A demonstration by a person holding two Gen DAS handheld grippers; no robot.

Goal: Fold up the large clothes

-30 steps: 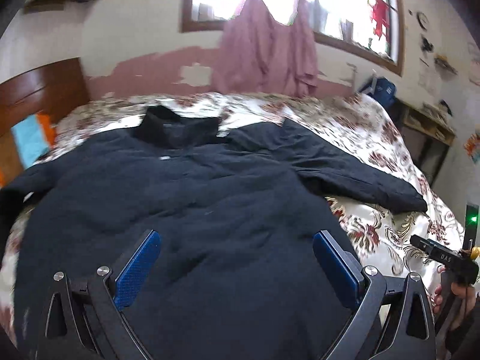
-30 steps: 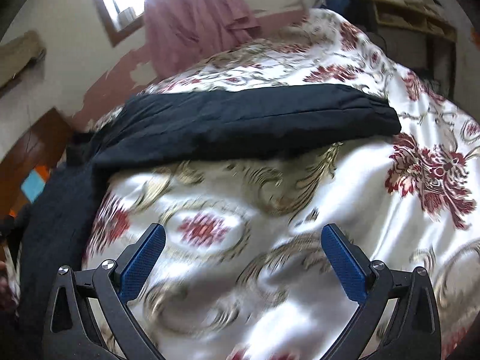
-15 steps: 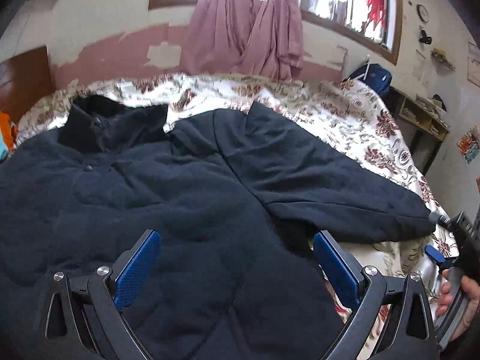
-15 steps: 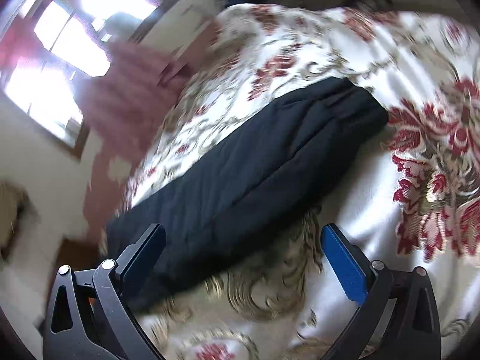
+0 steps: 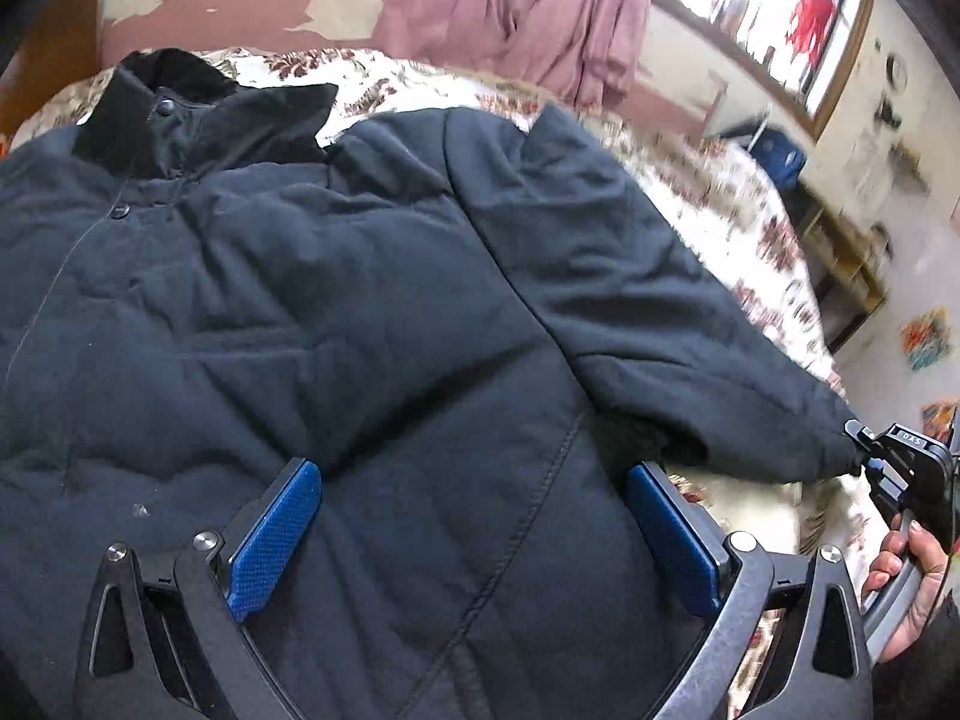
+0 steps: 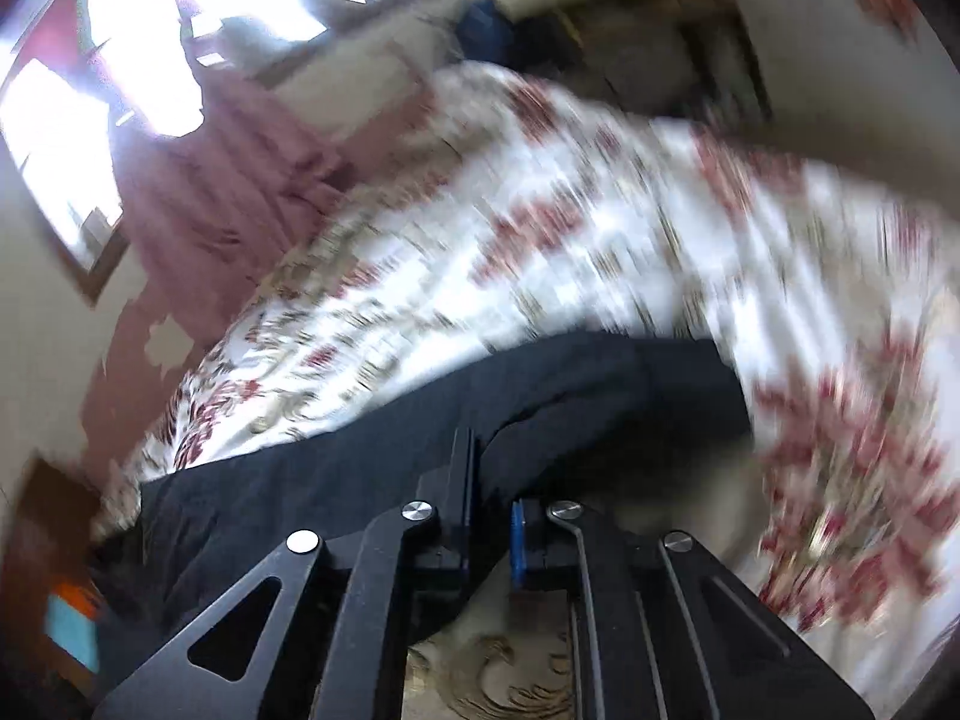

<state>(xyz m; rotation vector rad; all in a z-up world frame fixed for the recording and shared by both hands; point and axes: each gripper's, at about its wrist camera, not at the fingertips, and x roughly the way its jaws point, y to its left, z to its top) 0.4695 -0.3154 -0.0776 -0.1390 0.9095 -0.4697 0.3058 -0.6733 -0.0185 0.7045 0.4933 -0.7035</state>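
While the dark coat (image 5: 336,324) lies spread on the floral bed (image 5: 744,222), filling the frame's centre and left, the right gripper (image 6: 489,516) is clenched on the sleeve cuff (image 6: 630,396). The left gripper (image 5: 474,534) hovers released over the coat body. Judgement: carry the sleeve flat across the chest, keeping the cuff taut.

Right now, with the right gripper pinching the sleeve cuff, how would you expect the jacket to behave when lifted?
The jacket looks quilted and puffy, so probably floppy but bulky, resisting sharp creases. With the right gripper shut on the sleeve end only, the body would likely lag and drag. The glossy bedspread may let it slide.
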